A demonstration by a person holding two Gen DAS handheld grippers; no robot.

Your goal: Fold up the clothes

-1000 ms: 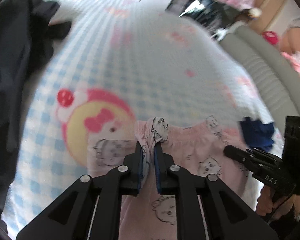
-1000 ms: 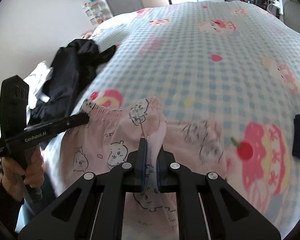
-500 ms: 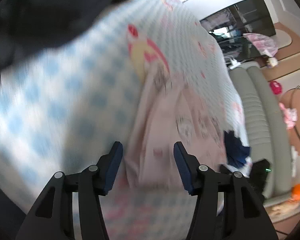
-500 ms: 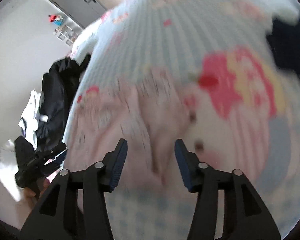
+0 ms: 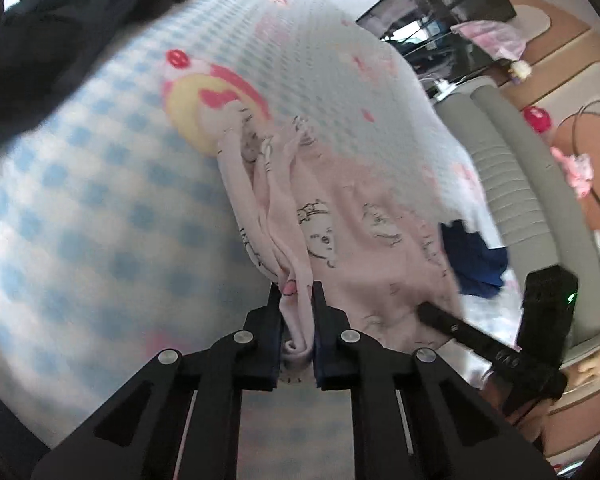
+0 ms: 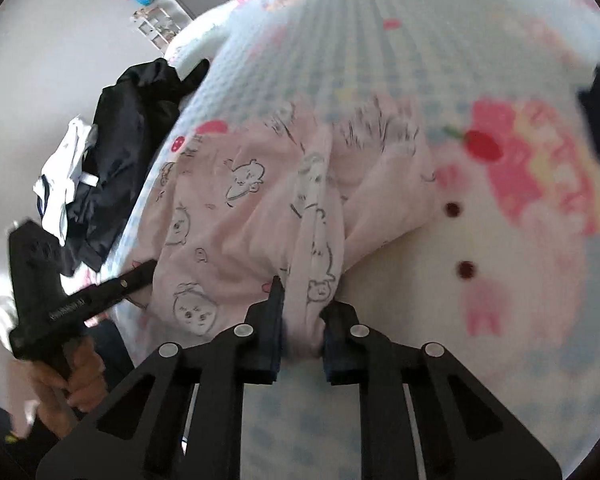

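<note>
Both tools, regripped, are closing on pink shorts atop checked bedspread

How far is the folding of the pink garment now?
Done: the pink garment lies on the checked bedspread, partly gathered. In hand: the left tool and right tool are closing on bunched fabric at its near edge. Left: the fold itself, and the dark clothes beside it.

The pyjama garment is lying on the bed, a dark jacket lying far left, another dark garment right.
</note>
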